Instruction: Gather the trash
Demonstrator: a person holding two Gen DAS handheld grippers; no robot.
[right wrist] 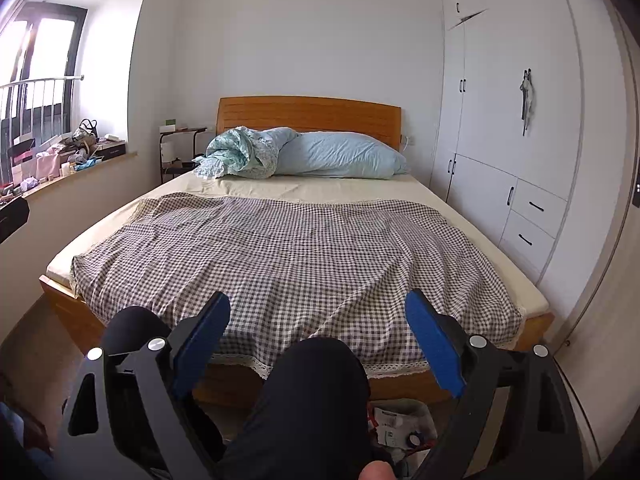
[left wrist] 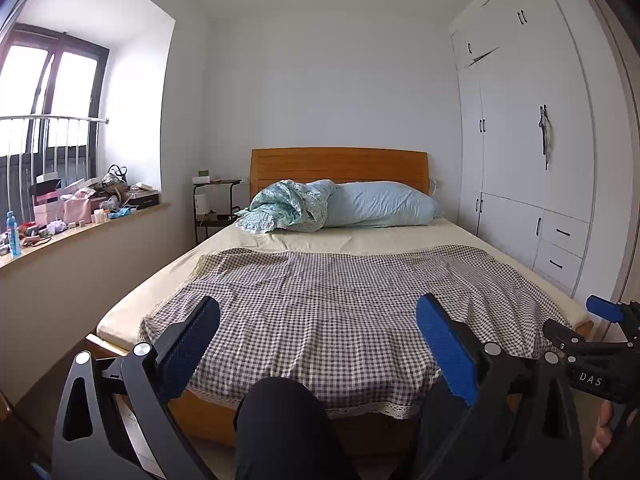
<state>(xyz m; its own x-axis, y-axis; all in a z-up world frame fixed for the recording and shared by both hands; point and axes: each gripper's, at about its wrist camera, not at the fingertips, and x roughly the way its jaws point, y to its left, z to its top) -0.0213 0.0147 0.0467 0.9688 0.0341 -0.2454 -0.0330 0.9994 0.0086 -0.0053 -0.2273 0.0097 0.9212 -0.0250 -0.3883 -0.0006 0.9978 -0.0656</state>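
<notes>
While both grippers are held out toward the foot edge of the wooden bed (right wrist: 480, 380), nothing is gripped by either. The left gripper (left wrist: 318, 344) is seen with its blue-padded fingers (left wrist: 444, 344) spread wide and empty, and the right gripper (right wrist: 318, 334) is likewise spread wide and empty. A grey-and-white checked cloth with a lace hem (right wrist: 280, 256) is draped over the foot edge of the bed, and a pale blue pillow (right wrist: 340, 156) and a crumpled patterned quilt (right wrist: 240, 152) lie at the headboard edge. Dark-trousered knees (right wrist: 316, 384) are raised between the grippers and the bed. Scraps of trash in a pale bag (right wrist: 394, 424) are seen on the floor below the foot edge, partly hidden by the right knee. A cluttered windowsill (left wrist: 80, 208) and a white fitted wardrobe (left wrist: 520, 152) flank the bed.
</notes>
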